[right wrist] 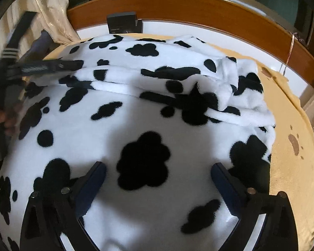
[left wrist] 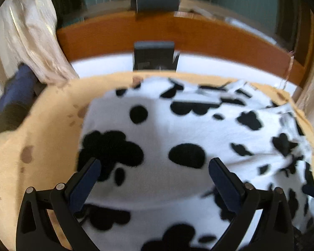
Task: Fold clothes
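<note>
Right wrist: my right gripper [right wrist: 158, 172] gapes wide over one fleece [right wrist: 136, 115], gripping nothing.
Left gripper [left wrist: 155, 168] equally wide, empty.

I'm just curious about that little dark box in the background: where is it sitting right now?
In both views the dark box stands at the far edge, just beyond the cow-print garment on the tan blanket, against the wooden headboard.

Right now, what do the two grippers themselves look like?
Both match: the left gripper and right gripper have black angular frames with triangular cutouts, silver round pins at the joints, and dark navy pads lining the jaws. No cables or markings are visible on them.
</note>
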`<control>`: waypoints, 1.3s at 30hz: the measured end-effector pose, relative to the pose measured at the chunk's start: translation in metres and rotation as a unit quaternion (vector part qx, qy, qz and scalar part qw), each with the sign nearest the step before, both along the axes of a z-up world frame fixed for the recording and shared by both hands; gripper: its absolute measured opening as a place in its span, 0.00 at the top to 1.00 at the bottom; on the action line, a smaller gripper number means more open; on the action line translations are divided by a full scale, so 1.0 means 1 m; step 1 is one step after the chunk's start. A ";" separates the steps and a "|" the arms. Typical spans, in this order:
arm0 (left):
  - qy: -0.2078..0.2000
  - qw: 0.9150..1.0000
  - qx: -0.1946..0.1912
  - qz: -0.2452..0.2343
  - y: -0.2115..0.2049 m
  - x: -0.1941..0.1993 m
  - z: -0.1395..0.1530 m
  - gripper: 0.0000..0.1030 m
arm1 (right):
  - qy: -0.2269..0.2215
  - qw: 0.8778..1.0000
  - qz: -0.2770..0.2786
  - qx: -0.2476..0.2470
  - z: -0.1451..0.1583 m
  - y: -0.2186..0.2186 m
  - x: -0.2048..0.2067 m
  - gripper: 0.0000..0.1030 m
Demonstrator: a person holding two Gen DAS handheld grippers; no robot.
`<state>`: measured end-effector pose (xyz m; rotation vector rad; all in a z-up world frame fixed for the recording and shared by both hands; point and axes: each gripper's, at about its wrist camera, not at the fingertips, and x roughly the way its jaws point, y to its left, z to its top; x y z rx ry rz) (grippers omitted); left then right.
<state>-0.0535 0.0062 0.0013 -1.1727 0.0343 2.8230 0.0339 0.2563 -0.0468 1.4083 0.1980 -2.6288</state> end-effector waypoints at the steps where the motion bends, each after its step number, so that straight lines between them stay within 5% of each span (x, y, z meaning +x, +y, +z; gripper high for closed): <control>1: 0.012 1.000 -0.006 -0.005 0.000 0.009 0.007 0.00 | 0.001 1.000 -0.001 0.000 -0.001 0.000 -0.001 0.01; 7: 0.086 0.992 -0.088 -0.027 0.005 0.079 0.041 0.00 | 0.003 1.000 -0.002 -0.003 -0.003 -0.003 -0.003 0.01; 20: 0.122 0.983 -0.137 -0.021 0.027 0.172 0.041 0.00 | 0.016 1.000 -0.019 -0.005 0.009 0.004 0.006 0.01; 24: 0.110 0.985 -0.133 -0.015 0.025 0.182 0.035 0.00 | 0.054 0.997 -0.015 -0.057 0.033 0.003 0.041 0.01; 29: 0.104 0.987 -0.125 -0.003 0.025 0.195 0.030 0.00 | 0.093 0.994 0.007 -0.053 0.048 -0.008 0.090 0.01; 36: 0.131 0.980 -0.150 0.005 0.028 0.213 0.036 0.00 | 0.222 0.975 0.006 -0.027 0.080 -0.019 0.156 0.01; 39: 0.131 0.979 -0.154 0.005 0.027 0.218 0.035 0.00 | 0.224 0.974 0.010 -0.030 0.084 -0.017 0.169 0.01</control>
